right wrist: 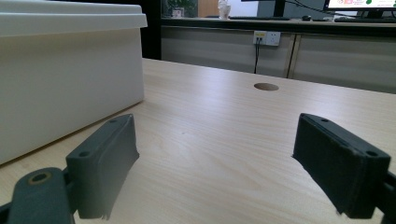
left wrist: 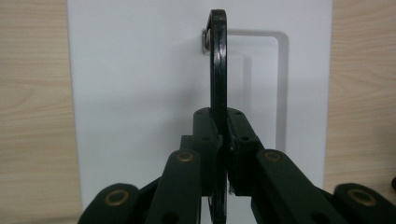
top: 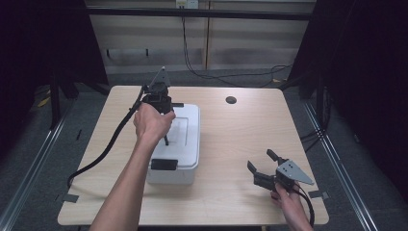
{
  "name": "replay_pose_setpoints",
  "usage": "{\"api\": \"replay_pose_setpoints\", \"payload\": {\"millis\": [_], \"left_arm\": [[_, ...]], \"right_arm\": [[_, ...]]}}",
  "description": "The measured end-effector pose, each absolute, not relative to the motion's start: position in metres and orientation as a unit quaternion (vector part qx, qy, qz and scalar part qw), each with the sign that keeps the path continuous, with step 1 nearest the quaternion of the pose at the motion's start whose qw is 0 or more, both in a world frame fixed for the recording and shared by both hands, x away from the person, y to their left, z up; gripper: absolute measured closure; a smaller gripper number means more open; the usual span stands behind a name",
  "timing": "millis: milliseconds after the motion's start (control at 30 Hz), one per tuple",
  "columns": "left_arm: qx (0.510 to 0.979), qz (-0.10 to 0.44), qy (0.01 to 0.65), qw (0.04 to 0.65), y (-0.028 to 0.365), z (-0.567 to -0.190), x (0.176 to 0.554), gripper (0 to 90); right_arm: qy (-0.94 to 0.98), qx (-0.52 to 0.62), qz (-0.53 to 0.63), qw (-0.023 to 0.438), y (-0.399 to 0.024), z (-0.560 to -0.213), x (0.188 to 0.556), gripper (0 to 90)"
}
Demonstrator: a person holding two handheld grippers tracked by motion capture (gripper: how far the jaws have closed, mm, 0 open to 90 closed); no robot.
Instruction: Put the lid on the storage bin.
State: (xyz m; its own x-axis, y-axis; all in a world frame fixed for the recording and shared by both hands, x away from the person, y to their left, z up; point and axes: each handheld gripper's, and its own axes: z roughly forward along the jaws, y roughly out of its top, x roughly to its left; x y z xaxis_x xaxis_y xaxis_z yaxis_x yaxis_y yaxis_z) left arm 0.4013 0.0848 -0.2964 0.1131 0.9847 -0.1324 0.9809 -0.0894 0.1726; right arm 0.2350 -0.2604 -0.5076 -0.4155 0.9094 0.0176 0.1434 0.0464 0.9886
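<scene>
The worktop is a light wood-grain surface occupying the centre of the high view, with a round cable hole near its far edge, upper centre of the frame. The same hole appears at upper centre of the right gripper view.

A white plastic storage box with a closed lid stands on the worktop, left of centre in the high view. A black latch sits on its near end. In the right gripper view the box's side wall takes up the upper left of the frame.

The left hand holds the left gripper above the lid, pointing down, with its cable trailing off to the lower left of the frame. In the left gripper view the jaws are clamped together on the black carry handle of the lid, which stands upright from its recess at upper centre of the frame; the white lid lies behind it.

The right hand holds the right gripper at the lower right of the high view, low over the bare worktop and well apart from the box. In the right gripper view its jaws stand wide apart, one at lower left and one at lower right, with nothing between them but the wood surface.
</scene>
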Motion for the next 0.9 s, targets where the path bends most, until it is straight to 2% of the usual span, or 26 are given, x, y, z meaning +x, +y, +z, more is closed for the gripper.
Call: {"api": "replay_pose_setpoints", "payload": {"millis": [233,700,900], "left_arm": [[0.741,0.008,0.663,0.112,0.0857,-0.296,0.4032,83.9],[0.75,0.007,0.649,0.125,0.0888,-0.2944,0.4043,75.9],[0.753,0.008,0.645,0.134,0.0933,-0.2904,0.4049,66.6]], "right_arm": [[0.635,0.414,0.552,0.346,-0.2607,-0.5076,0.2351,12.6],[0.635,0.412,0.553,0.349,-0.2607,-0.5076,0.2347,12.6],[0.635,0.411,0.553,0.35,-0.2607,-0.5076,0.2346,12.6]]}}
